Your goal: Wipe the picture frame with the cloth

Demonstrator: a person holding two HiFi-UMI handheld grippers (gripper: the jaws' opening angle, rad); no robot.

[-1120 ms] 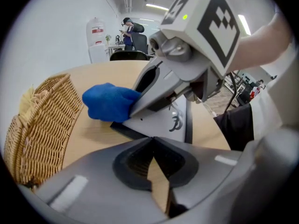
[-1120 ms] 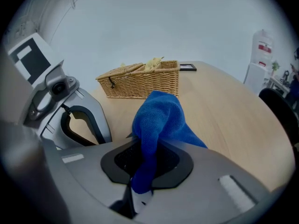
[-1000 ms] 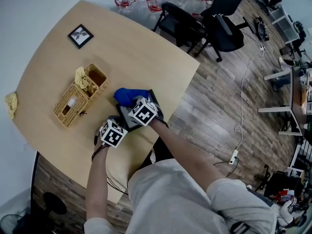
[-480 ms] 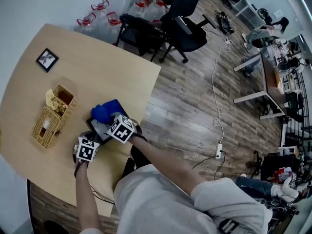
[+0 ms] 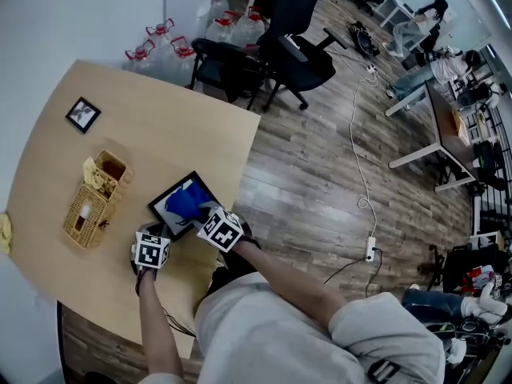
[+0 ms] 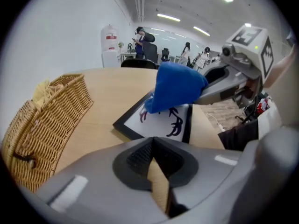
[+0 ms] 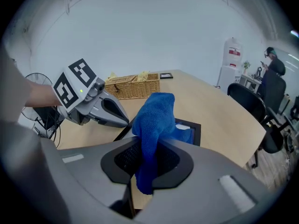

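Right gripper point(image 7: 148, 161) is clamping the blue cloth point(image 5: 184, 202) against the picture frame point(image 5: 166, 214). Left gripper point(image 6: 152, 157), jaws together, is sitting at the frame's 7 o'clock.

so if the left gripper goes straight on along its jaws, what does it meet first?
Probably the near black edge of the picture frame, lying flat just ahead of the left gripper. The blue cloth is further on, over the frame. Depth is uncertain.

We log a wicker basket point(image 5: 96, 201) left of both jaws; water jugs point(image 5: 156, 42) and a black chair point(image 5: 300, 46) far ahead.
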